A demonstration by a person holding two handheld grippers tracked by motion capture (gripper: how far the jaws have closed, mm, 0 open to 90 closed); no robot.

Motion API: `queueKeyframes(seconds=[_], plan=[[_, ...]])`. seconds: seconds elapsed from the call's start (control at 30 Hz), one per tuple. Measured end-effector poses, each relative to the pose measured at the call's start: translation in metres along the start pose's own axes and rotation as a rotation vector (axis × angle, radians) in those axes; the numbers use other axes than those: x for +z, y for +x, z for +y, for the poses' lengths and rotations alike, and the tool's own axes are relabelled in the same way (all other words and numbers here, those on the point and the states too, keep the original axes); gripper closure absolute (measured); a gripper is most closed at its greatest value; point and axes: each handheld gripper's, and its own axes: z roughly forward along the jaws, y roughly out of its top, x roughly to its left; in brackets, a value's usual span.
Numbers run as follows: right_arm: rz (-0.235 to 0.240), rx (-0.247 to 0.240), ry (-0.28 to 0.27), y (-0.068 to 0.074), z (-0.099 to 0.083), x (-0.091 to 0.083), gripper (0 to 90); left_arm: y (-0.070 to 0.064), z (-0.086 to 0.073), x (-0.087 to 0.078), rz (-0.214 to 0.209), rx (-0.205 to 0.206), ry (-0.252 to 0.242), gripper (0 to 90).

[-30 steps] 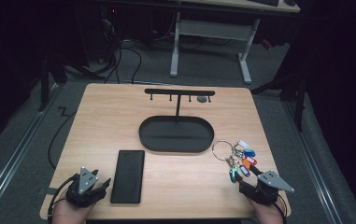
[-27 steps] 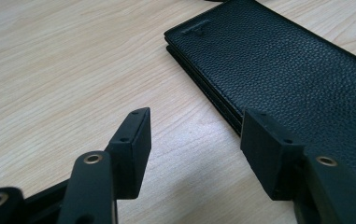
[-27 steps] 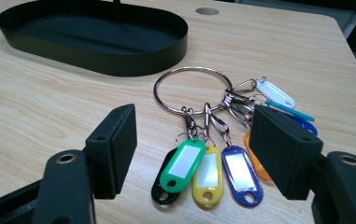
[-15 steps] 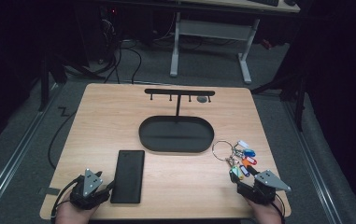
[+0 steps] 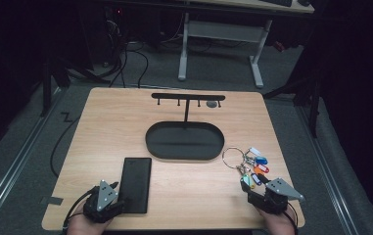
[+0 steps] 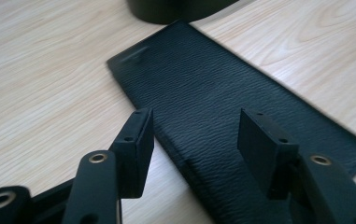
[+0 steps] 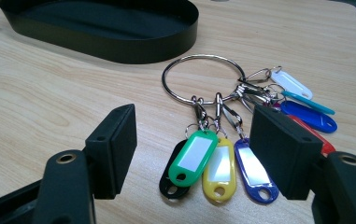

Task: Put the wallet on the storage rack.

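In the high view the hands are entering from the bottom edge and are cut off at the wrists, so little of either arm is showing. The left gripper (image 5: 106, 201) is sitting low at the near left of the counter (image 5: 105, 127), its grey plate tilted up, and from above its fingers are hard to make out against the dark case. The left gripper view is making them plain: the two fingers (image 6: 136, 140) are standing apart, holding nothing, with the near end of the black wallet (image 6: 222, 121) lying flat between and just beyond them. The wallet's near corner is passing out of sight behind the right-hand finger, and its far end is reaching toward the black oval tray (image 6: 175, 9), which is cut off by the top edge.

The right gripper (image 5: 265, 193) is resting at the near right of the counter, pointing away from the person. In the right gripper view its fingers (image 7: 115, 144) are also spread apart and empty. The bunch of key tags (image 7: 222, 163) is lying on the counter just ahead of and between them: green, yellow and blue tags are nearest, with a black one mostly hidden beneath the green. A red tag is largely covered by the right-hand finger. The metal ring (image 7: 203, 79) is lying farther out, toward the tray. Whether any finger is touching a tag cannot be told.

At the far side, the black hook rack (image 5: 188, 97) is standing behind the tray.
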Motion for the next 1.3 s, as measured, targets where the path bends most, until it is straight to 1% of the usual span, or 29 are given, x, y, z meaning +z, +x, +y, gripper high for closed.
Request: queueKeyframes(seconds=[0.07, 0.17, 0.2, 0.23, 0.27, 0.3, 0.33, 0.37, 0.43, 0.47, 0.5, 0.53, 0.6, 0.63, 0.67, 0.7, 0.73, 0.8, 0.83, 0.9, 0.97, 1.0, 1.07, 1.13, 1.17, 1.2, 1.27, 1.3], plan=[[0.003, -0.001, 0.004, 0.000, 0.000, 0.000, 32.4, -0.004, 0.001, 0.001, -0.020, 0.006, -0.004, 47.3], [0.007, -0.004, 0.009, 0.001, 0.000, 0.002, 32.4, -0.011, 0.005, 0.005, -0.031, 0.020, -0.004, 48.3], [0.007, -0.004, 0.009, 0.001, 0.000, 0.002, 32.4, -0.011, 0.005, 0.005, -0.031, 0.020, -0.004, 47.6], [0.010, -0.007, 0.013, 0.000, -0.001, 0.003, 32.4, -0.013, 0.006, 0.006, -0.036, 0.023, -0.001, 47.0], [0.011, -0.007, 0.014, 0.000, -0.001, 0.003, 32.4, -0.018, 0.009, 0.009, -0.040, 0.029, 0.000, 45.9], [0.011, -0.006, 0.016, 0.000, -0.001, 0.003, 32.4, -0.018, 0.009, 0.009, -0.040, 0.029, 0.000, 45.0], [0.011, -0.006, 0.016, 0.000, -0.001, 0.003, 32.4, -0.020, 0.010, 0.011, -0.047, 0.028, 0.000, 45.0], [0.012, -0.008, 0.018, 0.000, -0.001, 0.004, 32.4, -0.026, 0.013, 0.014, -0.061, 0.030, 0.000, 43.3], [0.013, -0.011, 0.020, 0.000, -0.001, 0.004, 32.4, -0.030, 0.017, 0.018, -0.088, 0.026, 0.002, 39.8], [0.013, -0.011, 0.020, 0.001, -0.001, 0.004, 32.4, -0.030, 0.017, 0.018, -0.088, 0.026, 0.002, 38.4], [0.013, -0.011, 0.020, 0.001, -0.001, 0.004, 32.4, -0.032, 0.018, 0.020, -0.096, 0.022, 0.003, 38.4], [0.015, -0.012, 0.019, 0.001, -0.001, 0.004, 32.4, -0.037, 0.022, 0.025, -0.089, 0.029, 0.009, 35.6], [0.015, -0.014, 0.017, 0.001, -0.001, 0.004, 32.4, -0.039, 0.023, 0.027, -0.087, 0.029, 0.011, 35.5], [0.017, -0.016, 0.018, 0.002, -0.001, 0.005, 32.4, -0.042, 0.026, 0.032, -0.078, 0.041, 0.017, 35.1], [0.017, -0.016, 0.018, 0.002, -0.001, 0.005, 32.4, -0.042, 0.026, 0.032, -0.078, 0.041, 0.017, 35.1], [0.020, -0.015, 0.021, 0.002, -0.001, 0.005, 32.4, -0.046, 0.028, 0.037, -0.055, 0.070, 0.027, 35.3], [0.022, -0.015, 0.021, 0.002, -0.001, 0.005, 32.4, -0.048, 0.028, 0.040, -0.038, 0.089, 0.035, 35.7], [0.030, -0.014, 0.027, 0.003, -0.001, 0.006, 32.4, -0.049, 0.028, 0.045, -0.024, 0.097, 0.050, 36.5], [0.031, -0.015, 0.029, 0.003, -0.001, 0.006, 32.4, -0.049, 0.028, 0.046, -0.010, 0.103, 0.057, 37.0], [0.031, -0.013, 0.029, 0.003, -0.002, 0.006, 32.4, -0.050, 0.026, 0.048, 0.006, 0.113, 0.057, 39.1], [0.031, -0.009, 0.029, 0.002, -0.002, 0.006, 32.4, -0.051, 0.024, 0.047, 0.034, 0.135, 0.054, 42.7], [0.030, -0.010, 0.031, 0.002, -0.002, 0.006, 32.4, -0.051, 0.024, 0.047, 0.034, 0.135, 0.054, 43.9], [0.030, -0.006, 0.033, 0.002, -0.002, 0.006, 32.4, -0.054, 0.023, 0.047, 0.051, 0.145, 0.059, 46.7], [0.031, -0.001, 0.033, 0.002, -0.002, 0.006, 32.4, -0.056, 0.023, 0.046, 0.067, 0.170, 0.063, 52.4], [0.032, -0.002, 0.031, 0.002, -0.002, 0.006, 32.4, -0.056, 0.023, 0.045, 0.071, 0.174, 0.060, 56.0], [0.034, -0.001, 0.031, 0.003, -0.002, 0.006, 32.4, -0.056, 0.023, 0.044, 0.067, 0.172, 0.055, 58.6], [0.039, 0.010, 0.028, 0.003, -0.002, 0.006, 32.5, -0.053, 0.021, 0.042, 0.053, 0.151, 0.047, 67.2], [0.039, 0.010, 0.028, 0.003, -0.002, 0.006, 32.5, -0.053, 0.021, 0.042, 0.053, 0.151, 0.047, 69.5]])
